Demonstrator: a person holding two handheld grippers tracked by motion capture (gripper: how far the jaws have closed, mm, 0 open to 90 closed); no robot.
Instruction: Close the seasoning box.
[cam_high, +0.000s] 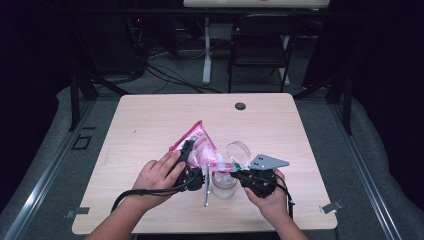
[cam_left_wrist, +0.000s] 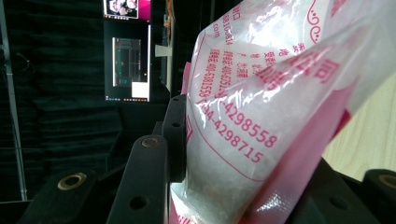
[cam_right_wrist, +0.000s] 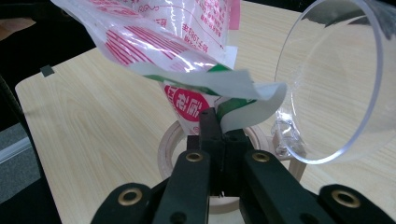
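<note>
the left gripper (cam_high: 192, 167) had its jaws part closed around the fat middle of a pink and white bag (cam_high: 197, 145), the plastic bulging between them in the left gripper view (cam_left_wrist: 243, 140), so the weight of the white grains inside was carried there. the bag hung tilted, its low corner reaching across toward the right gripper (cam_high: 240, 172). that gripper's jaws were pinched tight on the bag's corner flap (cam_right_wrist: 224, 109), a green and white strip just ahead of their tips, probably to steer the opening or to tear it. below and just beyond those jaws stood a glass jar (cam_high: 223, 184) on the bench (cam_high: 150, 120), its wooden-looking rim (cam_right_wrist: 170, 144) showing under the bag's corner; its clear hinged lid (cam_right_wrist: 336, 84) stood swung back to the right of the jaws, likely so the mouth stayed free for pouring.

whether the corner was already cut open was hard to make out, and no grains could be seen falling. the jar's inside was hidden behind the jaws and the bag.
</note>
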